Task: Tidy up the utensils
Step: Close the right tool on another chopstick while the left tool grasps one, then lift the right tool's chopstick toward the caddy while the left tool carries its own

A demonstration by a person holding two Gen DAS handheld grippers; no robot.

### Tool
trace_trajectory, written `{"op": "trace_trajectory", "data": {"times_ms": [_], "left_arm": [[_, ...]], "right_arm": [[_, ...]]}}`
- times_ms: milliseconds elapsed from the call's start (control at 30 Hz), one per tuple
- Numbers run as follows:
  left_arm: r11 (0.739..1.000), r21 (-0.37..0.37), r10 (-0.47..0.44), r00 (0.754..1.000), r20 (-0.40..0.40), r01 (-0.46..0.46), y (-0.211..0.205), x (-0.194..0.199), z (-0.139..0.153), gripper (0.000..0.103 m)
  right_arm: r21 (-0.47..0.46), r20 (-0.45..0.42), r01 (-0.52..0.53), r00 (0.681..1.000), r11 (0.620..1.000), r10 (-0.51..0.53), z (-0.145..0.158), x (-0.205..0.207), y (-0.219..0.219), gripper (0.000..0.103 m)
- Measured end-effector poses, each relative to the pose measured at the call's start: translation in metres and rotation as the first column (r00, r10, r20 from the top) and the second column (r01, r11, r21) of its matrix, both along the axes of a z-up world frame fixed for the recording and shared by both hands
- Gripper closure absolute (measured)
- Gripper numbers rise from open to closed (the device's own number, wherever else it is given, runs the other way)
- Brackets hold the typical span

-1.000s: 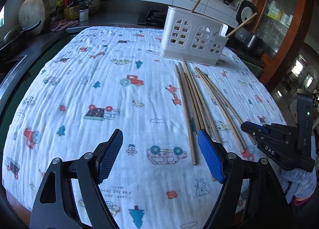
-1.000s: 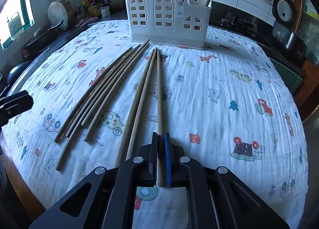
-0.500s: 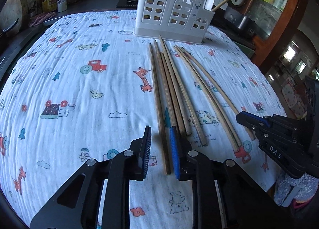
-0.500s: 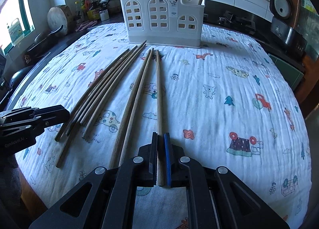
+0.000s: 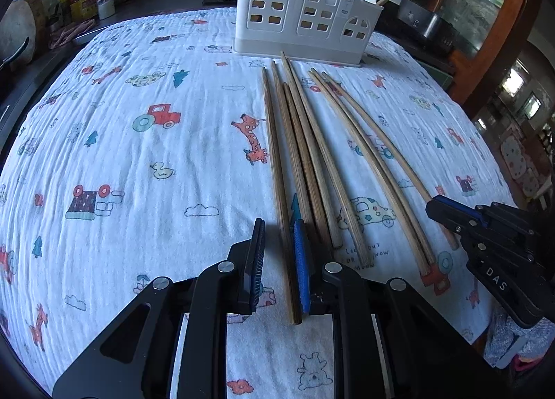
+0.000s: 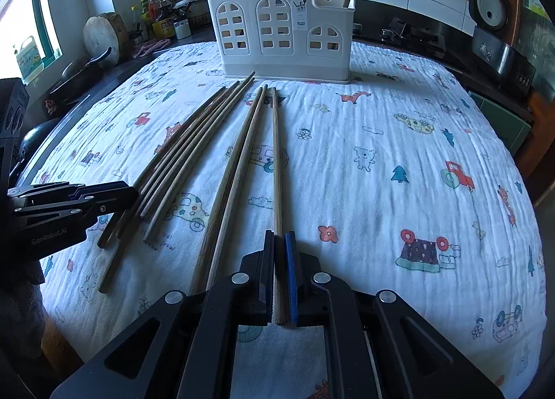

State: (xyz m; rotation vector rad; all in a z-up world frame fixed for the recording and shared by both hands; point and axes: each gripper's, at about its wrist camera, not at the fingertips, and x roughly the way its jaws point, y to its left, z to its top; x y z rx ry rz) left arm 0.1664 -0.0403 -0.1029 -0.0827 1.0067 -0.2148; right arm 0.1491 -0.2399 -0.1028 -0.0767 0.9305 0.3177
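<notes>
The right claw (image 6: 280, 277) is clamped on the near end of one chopstick (image 6: 276, 170), which lies flat and points away toward the white holder (image 6: 282, 34) at the far side of the table (image 6: 416, 190). Gripping at the blunt end leaves the whole length free to swing up and tip into the holder.

The left claw (image 5: 279, 260) has narrowed around the near end of the leftmost chopstick (image 5: 275, 163). The stick sits against the blue pad on the right, while a small gap shows beside the left pad, so this looks like a bracket, not yet a firm pinch.

The other chopsticks (image 5: 347, 163) lie in a loose fan between the two claws, tips toward the holder; some touch or overlap, so lifting one could drag a neighbour. Two sticks already stand in the holder (image 5: 305, 14), at its right end.

The patterned cloth (image 5: 138, 156) to the left is bare and gives free room. The near table edge is close under both claws.
</notes>
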Motion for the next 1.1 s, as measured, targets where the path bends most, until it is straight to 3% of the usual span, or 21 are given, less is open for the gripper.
{"op": "trace_trajectory", "data": {"times_ms": [333, 500, 767, 967, 1100], "left_arm": [[0.996, 0.082, -0.040, 0.998, -0.054, 0.044, -0.009, 0.009, 0.002, 0.090], [0.998, 0.045, -0.050, 0.997, -0.064, 0.053, -0.002, 0.012, 0.005, 0.097], [0.999, -0.004, -0.031, 0.998, 0.060, 0.032, 0.013, 0.002, 0.044, 0.097], [1.000, -0.020, -0.016, 0.982, 0.186, 0.020, 0.022, -0.005, 0.079, 0.097], [0.999, -0.027, -0.011, 0.976, 0.219, 0.017, 0.027, -0.005, 0.087, 0.097]], "right_arm": [[0.004, 0.001, 0.004, 1.000, 1.000, -0.004, 0.000, 0.000, 0.000, 0.096], [0.010, 0.009, 0.007, 1.000, 1.000, -0.007, 0.003, -0.001, -0.001, 0.096], [0.015, 0.082, 0.010, 0.997, 1.000, -0.011, 0.032, -0.002, -0.003, 0.096], [0.017, 0.154, 0.001, 0.988, 1.000, -0.003, 0.062, 0.002, 0.001, 0.096], [0.017, 0.194, -0.008, 0.981, 1.000, 0.005, 0.079, 0.007, 0.004, 0.096]]}}
